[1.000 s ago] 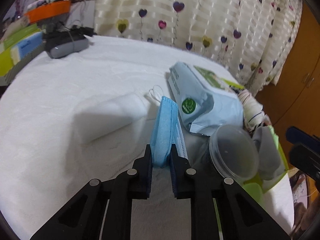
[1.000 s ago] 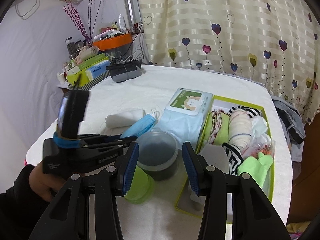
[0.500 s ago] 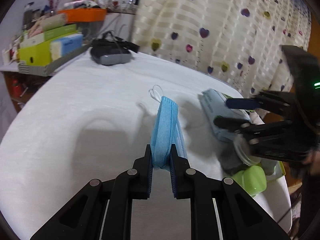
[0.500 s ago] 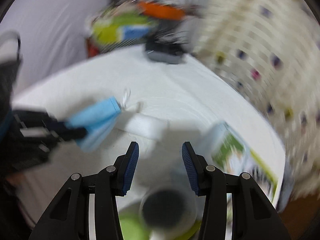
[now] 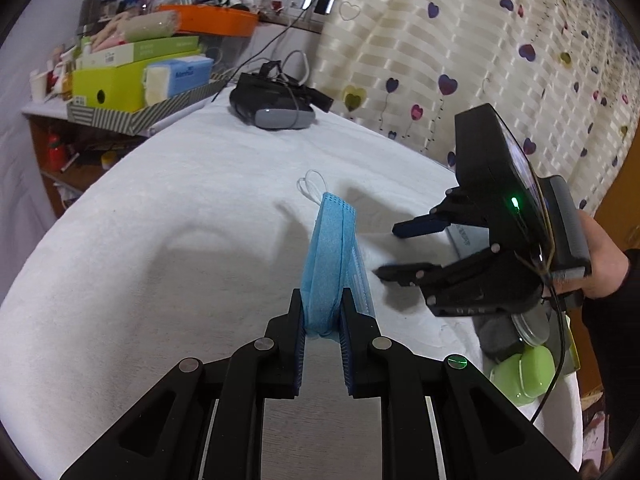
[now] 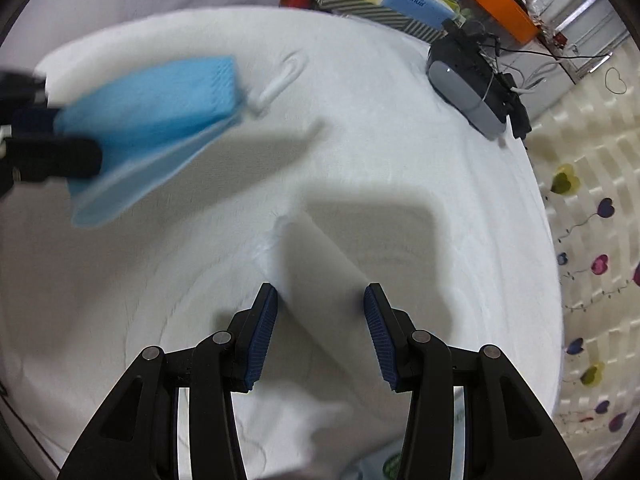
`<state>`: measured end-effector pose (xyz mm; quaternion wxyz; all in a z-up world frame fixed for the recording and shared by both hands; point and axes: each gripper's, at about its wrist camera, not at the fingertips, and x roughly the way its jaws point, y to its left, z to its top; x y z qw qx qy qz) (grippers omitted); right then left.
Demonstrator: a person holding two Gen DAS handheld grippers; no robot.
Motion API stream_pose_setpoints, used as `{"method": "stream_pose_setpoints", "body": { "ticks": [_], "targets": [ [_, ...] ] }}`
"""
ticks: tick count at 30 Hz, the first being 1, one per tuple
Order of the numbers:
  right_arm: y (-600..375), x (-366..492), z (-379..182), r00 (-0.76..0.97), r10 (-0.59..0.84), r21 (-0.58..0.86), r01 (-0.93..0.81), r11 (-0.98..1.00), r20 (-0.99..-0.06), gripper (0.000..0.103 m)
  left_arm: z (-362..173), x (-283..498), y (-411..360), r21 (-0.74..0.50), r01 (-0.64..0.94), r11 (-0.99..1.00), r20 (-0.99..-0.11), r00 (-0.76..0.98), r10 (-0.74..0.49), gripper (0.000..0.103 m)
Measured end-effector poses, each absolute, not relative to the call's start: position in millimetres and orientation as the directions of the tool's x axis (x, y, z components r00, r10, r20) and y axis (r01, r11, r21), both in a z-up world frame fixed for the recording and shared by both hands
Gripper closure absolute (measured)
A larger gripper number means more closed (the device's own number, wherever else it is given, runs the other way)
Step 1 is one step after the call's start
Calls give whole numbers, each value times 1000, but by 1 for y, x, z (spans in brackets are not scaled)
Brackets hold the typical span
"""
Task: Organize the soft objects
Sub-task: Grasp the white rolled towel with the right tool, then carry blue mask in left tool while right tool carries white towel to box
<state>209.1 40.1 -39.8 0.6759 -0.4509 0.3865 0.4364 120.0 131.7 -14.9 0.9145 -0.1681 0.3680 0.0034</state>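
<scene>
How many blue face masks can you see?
1. The light blue pleated paper face mask is pinched in the left tongs, held above the white cloth-covered table. More could be hidden elsewhere.

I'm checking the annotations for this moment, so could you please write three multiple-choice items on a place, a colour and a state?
1. Where is the headset?
A. far side of the table
B. in a green box
C. on the floor

2. What colour is the face mask?
A. pink
B. blue
C. black

3. How is the right gripper?
A. shut on the mask
B. shut, holding nothing
C. open over a white roll

Answers: 1 A, it lies by the curtain; 2 B, blue pleats show between the left gripper's fingers; 3 C, its fingers straddle the white roll.
</scene>
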Motion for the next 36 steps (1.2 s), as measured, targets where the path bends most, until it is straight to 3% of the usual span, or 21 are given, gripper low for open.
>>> {"method": "stream_pose_setpoints", "body": {
  "ticks": [4,5,10,22,36],
  "targets": [
    [49,220,-40,294,234,-229,-936,269,-927,58,-16,121,133,-308,-134,942,-673,731,-116,89],
    [50,220,-39,295,239,-225,-933,281,-925,67,-16,121,133,-308,-135,942,-673,731,-115,89],
    [49,212,-30,334,273,-238,-913,332,-902,79,-13,119,132,-309,-139,941,-668,736,-111,89],
    [11,166,49,466,433,-263,-854,450,-772,79,26,102,103,-292,-88,952,-606,787,-113,89],
    [-102,108,105,629,424,-234,-699,676,-652,79,66,76,8,-253,99,963,-544,808,-226,89]
  ]
}}
